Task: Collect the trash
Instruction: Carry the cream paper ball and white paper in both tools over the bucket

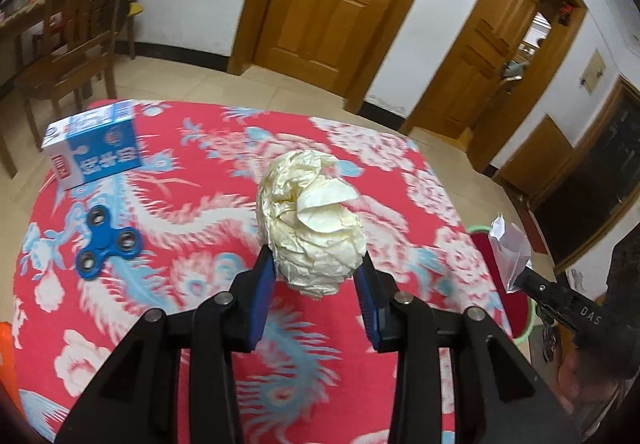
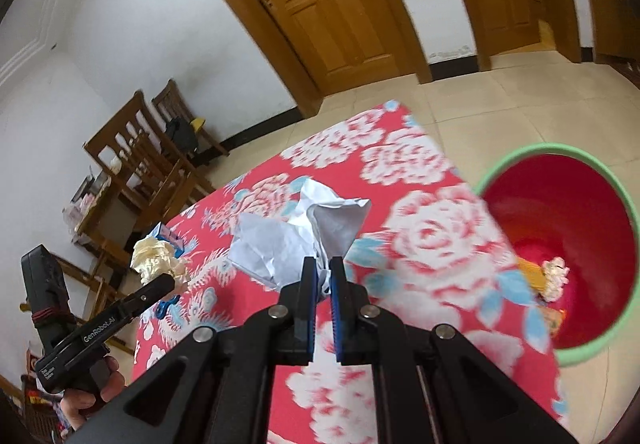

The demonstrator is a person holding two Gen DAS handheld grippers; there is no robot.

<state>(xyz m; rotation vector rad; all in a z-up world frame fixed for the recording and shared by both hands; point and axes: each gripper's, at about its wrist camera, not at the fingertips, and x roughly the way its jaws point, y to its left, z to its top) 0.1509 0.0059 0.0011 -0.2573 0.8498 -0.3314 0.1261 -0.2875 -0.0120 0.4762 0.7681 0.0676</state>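
Now your left gripper (image 1: 318,270) clamps the cream paper ball (image 1: 310,220) across its lower middle; it looks light and crushable. Your right gripper (image 2: 323,272) pinches the white paper wad (image 2: 288,240) by one thin edge, which may slip.

Home, likely dining or living room. Panelled wooden doors (image 1: 328,0) in white walls, cream tile floor (image 2: 520,100). Wooden chairs (image 1: 76,24) beside cluttered side table (image 2: 96,204), items blurred. Table under red floral cloth (image 1: 200,172). Red bin (image 2: 568,244) with green rim on floor.
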